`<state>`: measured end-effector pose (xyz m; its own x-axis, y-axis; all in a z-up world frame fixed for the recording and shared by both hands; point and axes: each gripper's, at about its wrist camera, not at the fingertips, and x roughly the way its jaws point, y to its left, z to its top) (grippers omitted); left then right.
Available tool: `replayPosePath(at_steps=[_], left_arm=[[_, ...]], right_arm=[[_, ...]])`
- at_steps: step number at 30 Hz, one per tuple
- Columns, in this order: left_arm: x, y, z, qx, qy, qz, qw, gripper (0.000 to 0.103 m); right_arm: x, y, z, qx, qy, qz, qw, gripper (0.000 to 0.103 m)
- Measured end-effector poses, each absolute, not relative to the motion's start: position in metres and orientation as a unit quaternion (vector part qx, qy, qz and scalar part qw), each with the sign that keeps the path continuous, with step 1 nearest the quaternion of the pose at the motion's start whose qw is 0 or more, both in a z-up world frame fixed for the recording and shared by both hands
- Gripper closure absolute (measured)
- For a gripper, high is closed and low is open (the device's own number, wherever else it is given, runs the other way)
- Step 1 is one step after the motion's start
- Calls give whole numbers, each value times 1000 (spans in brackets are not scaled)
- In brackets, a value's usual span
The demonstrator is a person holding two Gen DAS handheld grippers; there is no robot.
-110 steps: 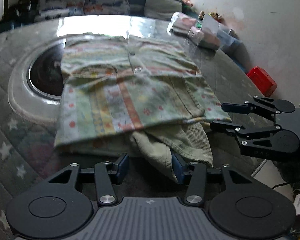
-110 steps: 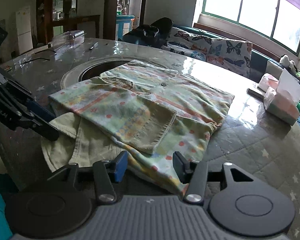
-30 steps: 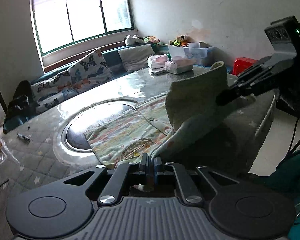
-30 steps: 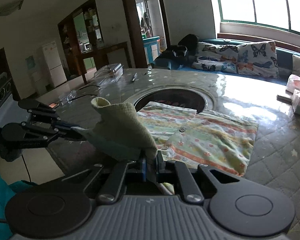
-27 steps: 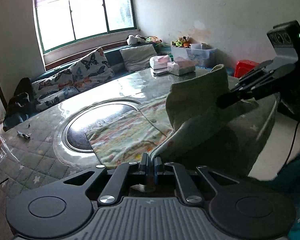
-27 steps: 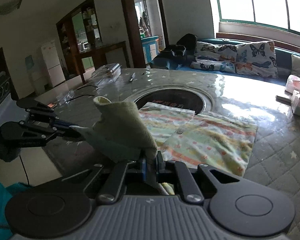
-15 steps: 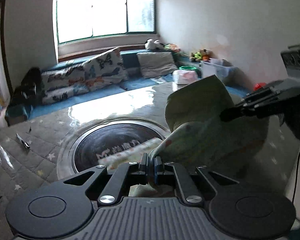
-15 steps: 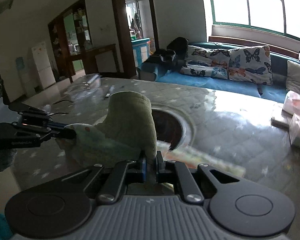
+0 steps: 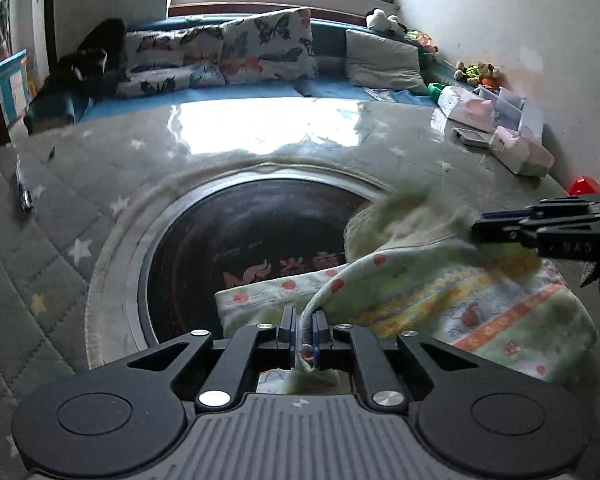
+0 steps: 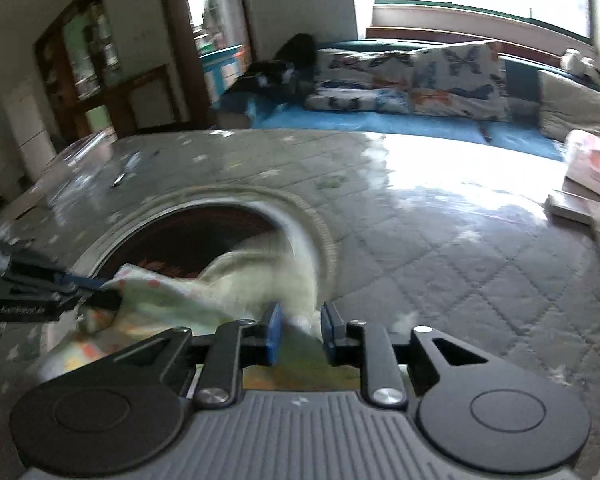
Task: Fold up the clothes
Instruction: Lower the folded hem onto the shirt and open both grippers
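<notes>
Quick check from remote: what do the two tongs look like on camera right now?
Both are matte black linkage tongs with silver pivot screws, blue pads and a ribbed grey base flanked by two round discs. The left tongs and right tongs match; faint white lettering, unreadable, marks the left one's side.

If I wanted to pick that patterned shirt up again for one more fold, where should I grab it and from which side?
Probably take the patterned shirt by the orange-striped edge nearest the camera in the left wrist view, coming in low from that side. That edge lies flat on the table cover, while the far part sits bunched over the round inset.
</notes>
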<state>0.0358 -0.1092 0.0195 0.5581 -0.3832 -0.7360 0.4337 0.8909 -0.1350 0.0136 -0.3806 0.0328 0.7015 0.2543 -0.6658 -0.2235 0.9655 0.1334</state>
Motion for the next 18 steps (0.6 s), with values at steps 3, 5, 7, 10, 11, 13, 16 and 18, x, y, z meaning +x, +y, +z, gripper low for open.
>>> replayPosePath(at_steps=[3, 5, 7, 10, 11, 13, 16, 18], left_arm=[[39, -107, 20, 34, 408, -221, 885, 76], [40, -106, 20, 33, 409, -214, 887, 73], [40, -104, 21, 31, 409, -212, 887, 70], [42, -104, 22, 31, 413, -205, 887, 63], [43, -105, 22, 31, 414, -203, 887, 59], [45, -101, 23, 30, 415, -198, 887, 54], [47, -96, 24, 28, 416, -189, 889, 50], [49, -94, 25, 32, 415, -185, 890, 49]], right_arm=[[3, -392, 39, 13, 358, 110, 927, 82], [-7, -397, 44, 11, 355, 107, 929, 82], [-19, -399, 46, 15, 356, 118, 927, 82], [-33, -400, 40, 19, 372, 127, 919, 82], [-35, -402, 35, 20, 376, 124, 918, 82], [-36, -409, 24, 31, 385, 114, 915, 82], [-39, -418, 16, 47, 388, 102, 915, 87], [-40, -420, 19, 41, 385, 90, 918, 86]])
